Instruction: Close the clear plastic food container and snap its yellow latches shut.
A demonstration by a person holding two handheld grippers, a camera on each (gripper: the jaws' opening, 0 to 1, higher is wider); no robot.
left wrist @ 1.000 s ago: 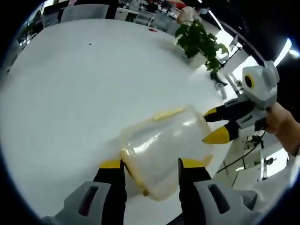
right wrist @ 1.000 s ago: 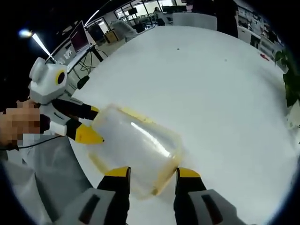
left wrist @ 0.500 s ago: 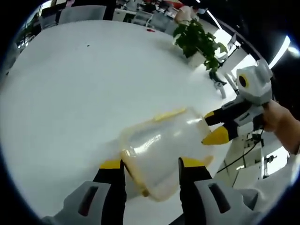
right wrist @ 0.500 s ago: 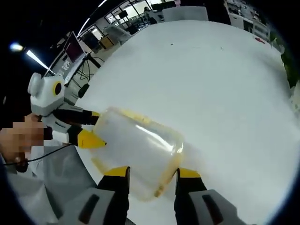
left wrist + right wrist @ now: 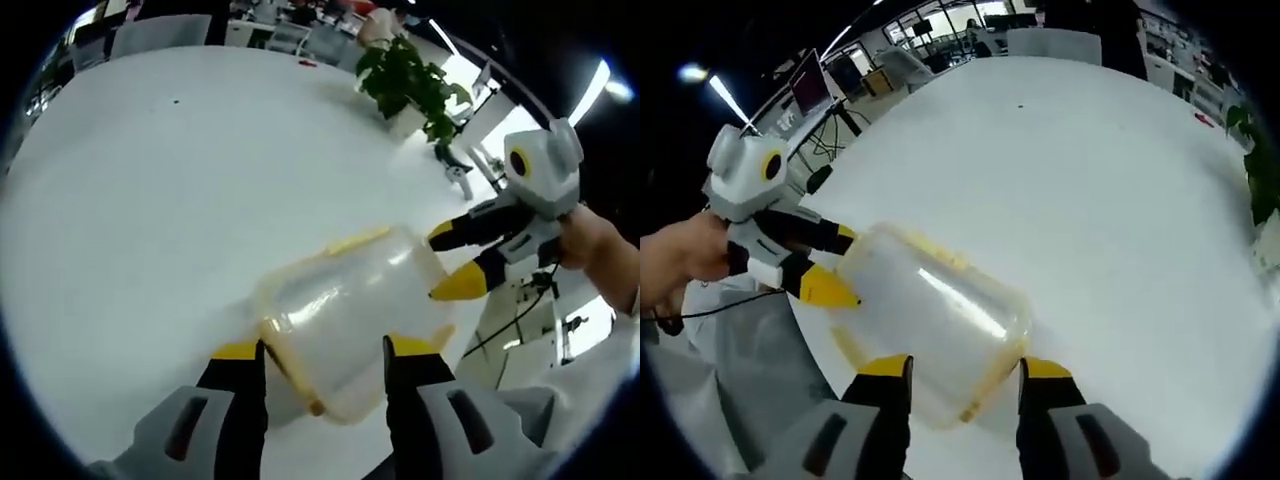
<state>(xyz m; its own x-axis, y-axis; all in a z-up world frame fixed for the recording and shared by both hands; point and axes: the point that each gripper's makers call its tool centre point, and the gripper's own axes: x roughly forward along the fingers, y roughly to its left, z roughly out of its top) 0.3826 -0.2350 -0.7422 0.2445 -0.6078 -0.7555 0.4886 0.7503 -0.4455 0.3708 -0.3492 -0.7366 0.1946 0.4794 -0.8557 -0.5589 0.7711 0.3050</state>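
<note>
The clear plastic food container (image 5: 350, 310) with its lid on hangs just over the white table (image 5: 170, 180), lying on its side. A yellow latch (image 5: 358, 241) runs along its upper edge, another (image 5: 292, 372) along its near edge. My left gripper (image 5: 325, 350) is shut on the near end. My right gripper (image 5: 452, 262) comes in from the right, its yellow tips clamped on the far end. In the right gripper view the container (image 5: 930, 320) sits between the right gripper (image 5: 965, 368) jaws, and the left gripper (image 5: 835, 265) holds the opposite end.
A potted plant (image 5: 405, 80) stands at the table's far right edge. Office chairs (image 5: 1055, 42) and a monitor (image 5: 808, 85) lie beyond the table (image 5: 1110, 180). A person's hand (image 5: 680, 255) holds the left gripper, with cables beneath it.
Both views have shifted a little with the hands. The container stays held at both ends in the same pose.
</note>
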